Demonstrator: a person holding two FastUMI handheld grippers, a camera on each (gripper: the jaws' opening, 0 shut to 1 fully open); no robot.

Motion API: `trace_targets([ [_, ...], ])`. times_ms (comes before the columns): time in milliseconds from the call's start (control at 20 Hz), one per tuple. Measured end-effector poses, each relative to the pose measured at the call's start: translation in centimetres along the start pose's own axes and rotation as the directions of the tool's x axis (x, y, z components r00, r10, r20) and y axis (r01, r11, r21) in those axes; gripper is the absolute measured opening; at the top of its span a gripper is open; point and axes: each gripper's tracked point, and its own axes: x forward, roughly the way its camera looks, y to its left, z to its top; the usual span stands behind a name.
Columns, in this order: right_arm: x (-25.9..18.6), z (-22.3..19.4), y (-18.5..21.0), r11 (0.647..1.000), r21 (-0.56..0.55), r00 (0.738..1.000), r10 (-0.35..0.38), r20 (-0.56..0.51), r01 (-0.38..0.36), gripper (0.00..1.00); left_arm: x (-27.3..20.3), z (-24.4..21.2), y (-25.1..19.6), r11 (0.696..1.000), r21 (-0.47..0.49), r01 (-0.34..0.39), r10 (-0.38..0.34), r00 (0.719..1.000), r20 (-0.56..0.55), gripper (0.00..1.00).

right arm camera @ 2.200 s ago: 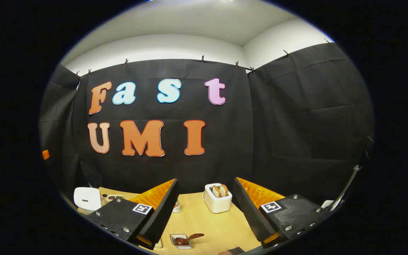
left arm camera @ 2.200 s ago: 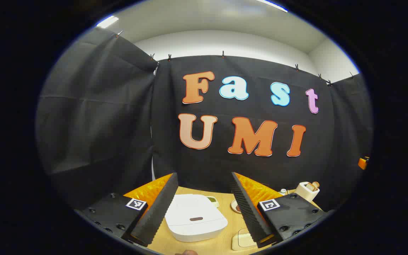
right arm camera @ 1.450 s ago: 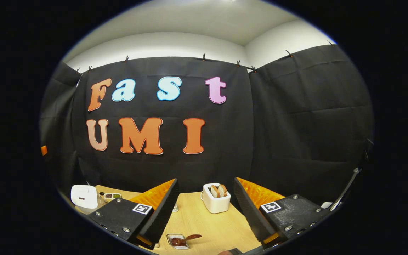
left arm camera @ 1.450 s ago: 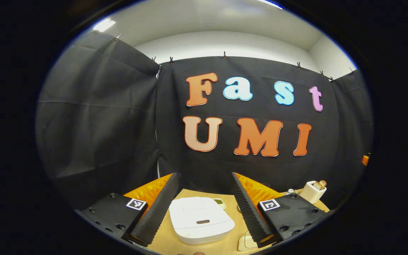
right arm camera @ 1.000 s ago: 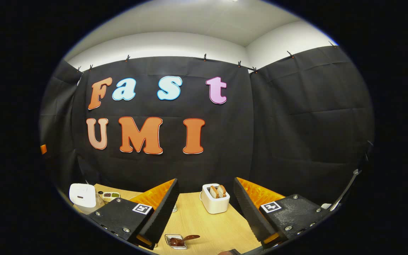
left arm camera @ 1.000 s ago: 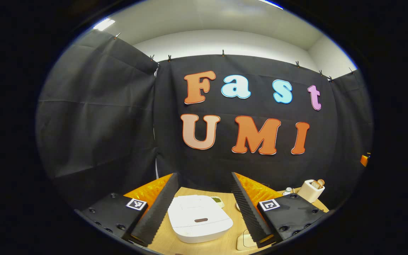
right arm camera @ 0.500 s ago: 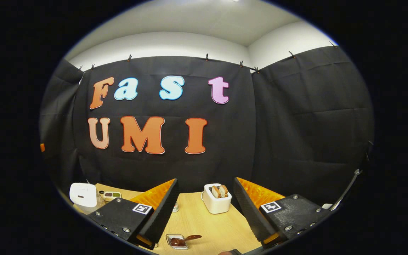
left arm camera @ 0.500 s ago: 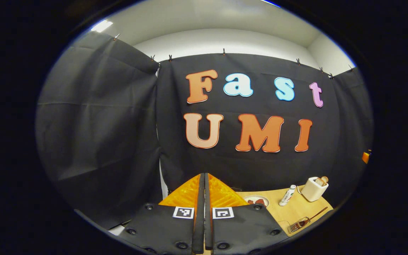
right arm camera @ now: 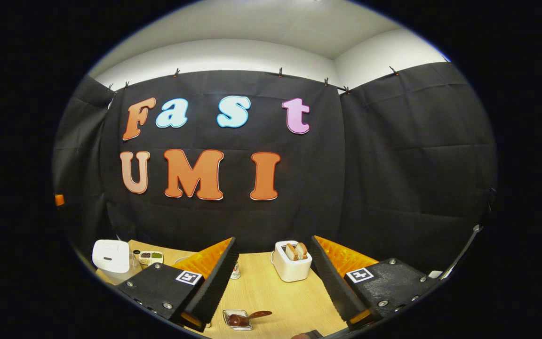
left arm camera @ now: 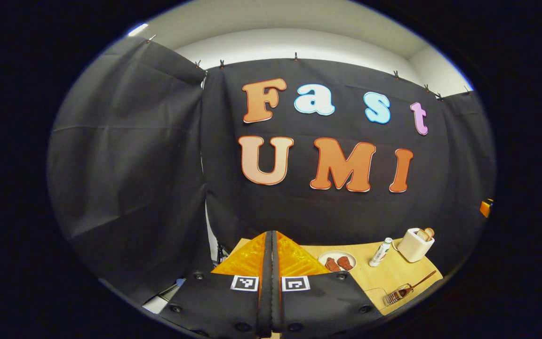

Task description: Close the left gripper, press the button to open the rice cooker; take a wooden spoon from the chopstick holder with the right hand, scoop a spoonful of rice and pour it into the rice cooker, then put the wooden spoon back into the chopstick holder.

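Left gripper view is showing the left claw (left arm camera: 271, 282) pressed fully together, gripping nothing, above the desk (left arm camera: 393, 275). Beyond it, a plate (left arm camera: 337, 260), a bottle (left arm camera: 380, 252), a toaster (left arm camera: 415, 244) and a small dish with a spoon (left arm camera: 405, 292) are sitting on the desk.

Right gripper view is showing the right claw (right arm camera: 273, 278) spread wide and empty. The rice cooker (right arm camera: 110, 255) is standing, lid down, at the far left of the desk (right arm camera: 275, 301), beside a tray (right arm camera: 150, 257); the toaster (right arm camera: 292, 261) is lying between the fingers.
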Motion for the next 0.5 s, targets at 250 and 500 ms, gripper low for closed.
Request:
trace_targets([
  [250,0.4,-0.6,-0.2,1.0,-0.001,1.0,-0.009,-0.014,0.009,0.96,4.1,-3.3,0.2,1.0,-0.003,0.018,-0.018,0.997,-0.078,0.04],
  [500,0.5,-0.9,-0.7,0.999,-0.022,0.999,-0.028,-0.028,0.027,0.96,7.1,-9.2,-0.3,0.998,-0.004,0.055,-0.055,0.977,-0.205,0.04],
])
